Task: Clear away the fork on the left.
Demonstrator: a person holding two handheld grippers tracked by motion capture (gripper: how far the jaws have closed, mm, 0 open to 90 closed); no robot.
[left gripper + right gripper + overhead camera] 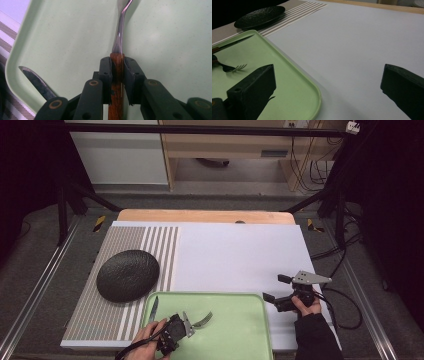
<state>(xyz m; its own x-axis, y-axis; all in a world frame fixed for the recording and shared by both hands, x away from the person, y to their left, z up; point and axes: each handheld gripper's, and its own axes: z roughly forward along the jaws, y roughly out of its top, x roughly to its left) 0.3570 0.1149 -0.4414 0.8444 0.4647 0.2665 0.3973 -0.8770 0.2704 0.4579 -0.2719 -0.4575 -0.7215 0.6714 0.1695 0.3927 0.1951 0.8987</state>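
Grasp step is in hand: the left gripper (pixel 117 75) is clamped on the brown wooden handle of the steel fork (pixel 117 82), which sits squarely between its pads over the pale green plastic tray (pixel 250 330). The fork's tines point toward the tray's middle, and a steel knife (pixel 153 310) lies at the tray's left rim. Next move, by judgement, calls for a clean lift clear of the tray. The right gripper (pixel 275 292) stands wide and empty on the white surface (pixel 235 255), right of the tray.
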